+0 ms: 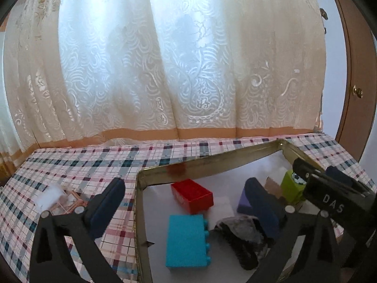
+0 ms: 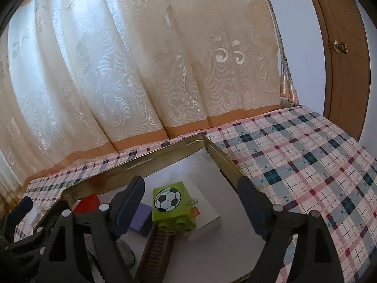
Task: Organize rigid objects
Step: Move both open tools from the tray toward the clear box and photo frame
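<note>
- Left wrist view: the left gripper (image 1: pixel 186 202) hung with its jaws spread wide and nothing between the pads. One finger lay over the plaid-covered surface (image 1: pixel 77 165), the other over the gold-rimmed tin tray (image 1: pixel 141 188). Inside the tray lay a red block (image 1: pixel 192 194), a turquoise block (image 1: pixel 186 241), a purple block (image 1: pixel 243 201) and a dark, crumpled item (image 1: pixel 238 235) of unclear kind. The right gripper (image 1: pixel 315 176) reached in from the right, near a green block (image 1: pixel 292 186).
- Right wrist view: the right gripper (image 2: pixel 190 202) stood with jaws apart, pads clear of the green block (image 2: pixel 173 206), which bore a football picture and rested between them on a white box (image 2: pixel 207 214) in the tray (image 2: pixel 221 158). A curtain (image 2: pixel 141 70) hung behind.
</note>
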